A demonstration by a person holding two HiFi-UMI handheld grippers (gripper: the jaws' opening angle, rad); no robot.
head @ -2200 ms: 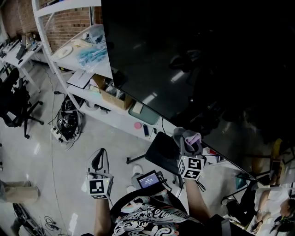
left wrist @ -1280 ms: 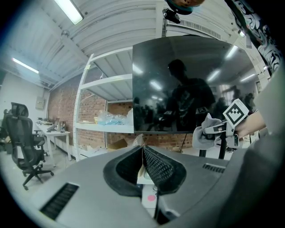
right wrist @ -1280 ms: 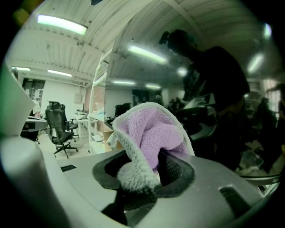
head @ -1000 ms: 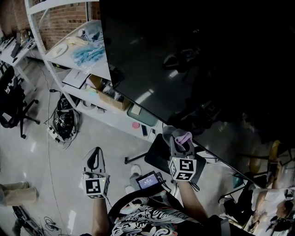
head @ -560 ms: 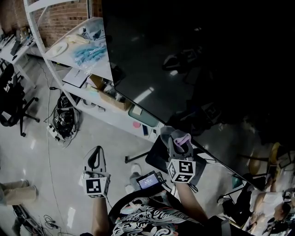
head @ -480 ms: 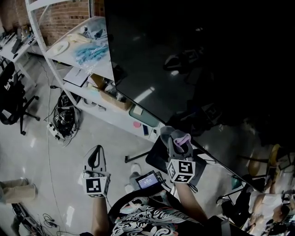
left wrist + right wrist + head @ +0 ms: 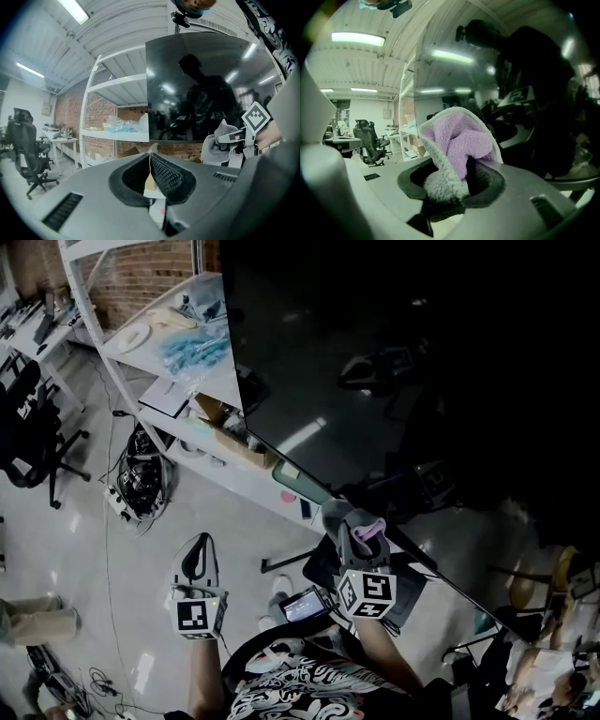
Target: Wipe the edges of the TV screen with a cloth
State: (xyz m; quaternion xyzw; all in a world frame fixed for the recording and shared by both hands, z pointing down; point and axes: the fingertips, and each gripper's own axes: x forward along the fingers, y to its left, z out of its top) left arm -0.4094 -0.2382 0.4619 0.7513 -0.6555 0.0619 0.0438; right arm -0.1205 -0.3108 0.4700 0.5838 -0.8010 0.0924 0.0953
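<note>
- The cloth (image 7: 367, 524), purple on one face and grey on the other, stands bunched up out of the right gripper (image 7: 361, 542). It sits right at the lower edge of the TV screen (image 7: 422, 381), towards that edge's left part. I cannot tell whether the two touch.
- In the right gripper view the jaws are clamped on the cloth (image 7: 459, 140), which fills the gap between them and folds over above them.
- The TV screen is large, dark and glossy, and shows a dim reflection of the person.
- The left gripper (image 7: 197, 563) is held low and well apart from the screen, over the floor. In its own view its jaws (image 7: 150, 159) are closed together with nothing between them.
- Left of the screen a white shelf rack (image 7: 150, 343) carries bags and a cardboard box (image 7: 230, 437).
- A tangle of cables (image 7: 141, 484) lies on the floor beneath the rack, and an office chair (image 7: 28, 437) stands farther left.
</note>
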